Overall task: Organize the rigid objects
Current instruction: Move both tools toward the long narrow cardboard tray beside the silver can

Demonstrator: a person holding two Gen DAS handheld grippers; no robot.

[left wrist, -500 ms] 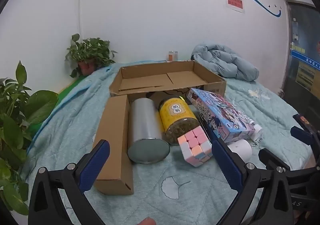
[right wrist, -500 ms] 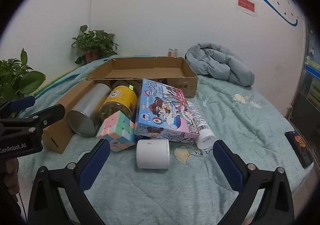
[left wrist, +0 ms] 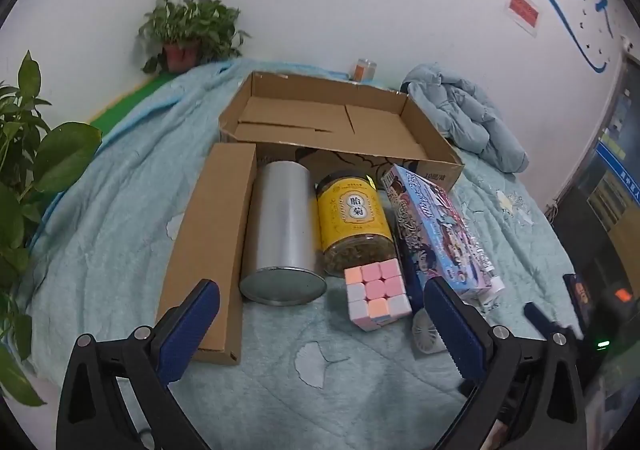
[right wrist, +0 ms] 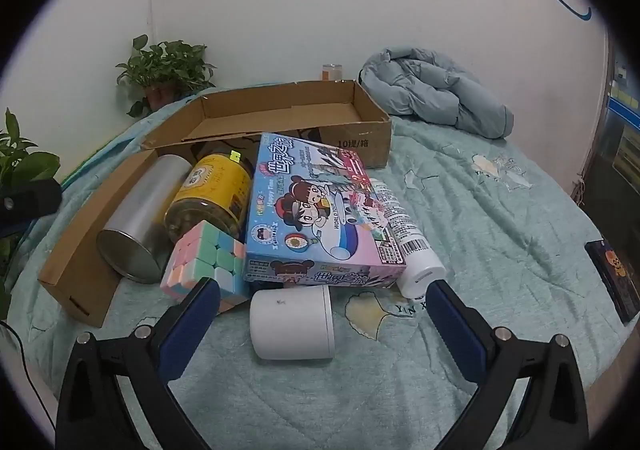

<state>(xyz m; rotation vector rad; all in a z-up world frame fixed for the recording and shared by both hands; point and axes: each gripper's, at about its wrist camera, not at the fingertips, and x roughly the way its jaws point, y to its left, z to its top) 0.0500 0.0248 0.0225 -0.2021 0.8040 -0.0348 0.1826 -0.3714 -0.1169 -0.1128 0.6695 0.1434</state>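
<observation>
On the teal bedspread lie a long brown carton, a silver can, a yellow-labelled jar, a pastel puzzle cube and a blue cartoon box. Behind them stands an open cardboard tray. My left gripper hangs open just short of the can and cube, nothing between its fingers. In the right wrist view a white cup lies on its side between the open fingers of my right gripper, untouched. A white bottle lies beside the cartoon box.
A folded blue jacket lies at the back right. Potted plants stand at the back left and left edge. A small orange jar sits by the wall. A dark box rests at the bed's right edge.
Both grippers have moved forward toward the objects, which now look larger. The left view has also swung a little to the left. Nothing was grasped or shifted.
</observation>
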